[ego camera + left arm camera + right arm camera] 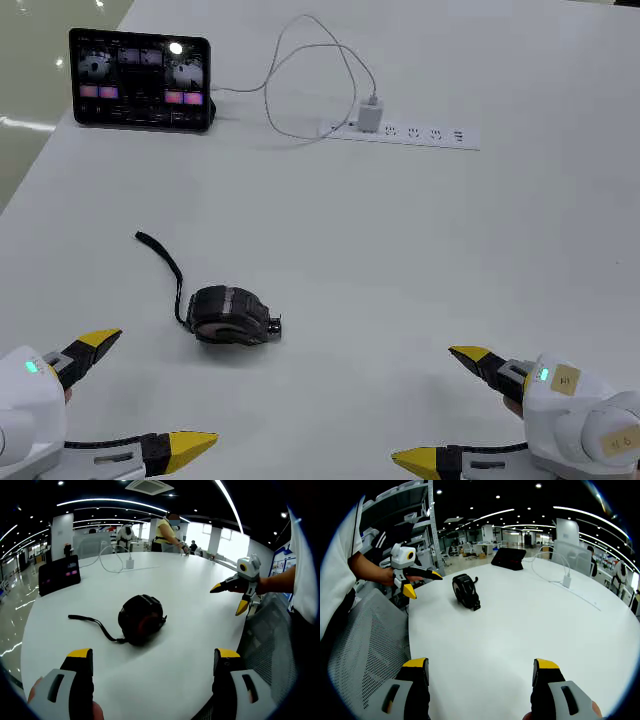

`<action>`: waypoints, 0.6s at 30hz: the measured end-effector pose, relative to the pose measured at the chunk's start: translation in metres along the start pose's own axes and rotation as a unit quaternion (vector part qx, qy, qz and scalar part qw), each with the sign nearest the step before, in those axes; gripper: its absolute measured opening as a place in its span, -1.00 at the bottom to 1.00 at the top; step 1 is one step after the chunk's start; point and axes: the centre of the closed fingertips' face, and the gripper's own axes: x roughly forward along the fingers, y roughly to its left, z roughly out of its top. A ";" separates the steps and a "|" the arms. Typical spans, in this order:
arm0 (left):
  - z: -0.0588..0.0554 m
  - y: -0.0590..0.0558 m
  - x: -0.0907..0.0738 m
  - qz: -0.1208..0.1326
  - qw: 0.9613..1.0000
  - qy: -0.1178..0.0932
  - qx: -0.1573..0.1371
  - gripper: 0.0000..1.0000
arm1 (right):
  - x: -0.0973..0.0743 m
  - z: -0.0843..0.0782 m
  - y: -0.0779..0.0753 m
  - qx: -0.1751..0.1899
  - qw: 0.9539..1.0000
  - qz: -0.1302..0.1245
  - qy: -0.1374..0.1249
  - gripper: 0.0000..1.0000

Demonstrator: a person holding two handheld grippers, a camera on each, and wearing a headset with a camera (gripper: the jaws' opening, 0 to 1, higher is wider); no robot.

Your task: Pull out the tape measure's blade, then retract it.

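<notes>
The tape measure (232,316) is seen lying on the white table (420,240), in the near left part of it. It is between the two grippers but closer to the left one. The blade is wound inside the case, and its small hook is seen at the right side of the case. A black strap (160,262) is laid flat from the case toward the far left.

The left gripper (166,386) is held low at the near left with its jaws spread wide and empty. The tape measure is placed just ahead of its yellow tips and is not touched. The right gripper (424,404) is held at the near right, and its jaws are also spread wide and empty. It is well apart from the tape measure.

Bare table surface is found between the case and the right gripper, and also beyond the case. At the far side a tablet (140,78) is propped up near the table's left edge. A power strip (420,132) is laid to the right of it, with a white charger (370,113) plugged in. A looping cable (300,70) is led from the charger to the tablet. All these are well apart from the tape measure.

In the gripper views the near edge of the table is seen to be rounded, and a grey mesh chair (365,645) is placed just beside it.
</notes>
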 end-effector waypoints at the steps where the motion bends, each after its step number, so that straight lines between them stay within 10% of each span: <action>1: 0.000 0.000 0.000 0.000 1.000 0.000 0.001 0.97 | 0.000 0.000 0.000 0.000 1.000 0.000 0.000 0.68; 18: -0.001 0.002 0.001 0.003 1.000 0.004 0.003 0.97 | 0.002 0.002 -0.002 -0.006 1.000 -0.005 -0.004 0.77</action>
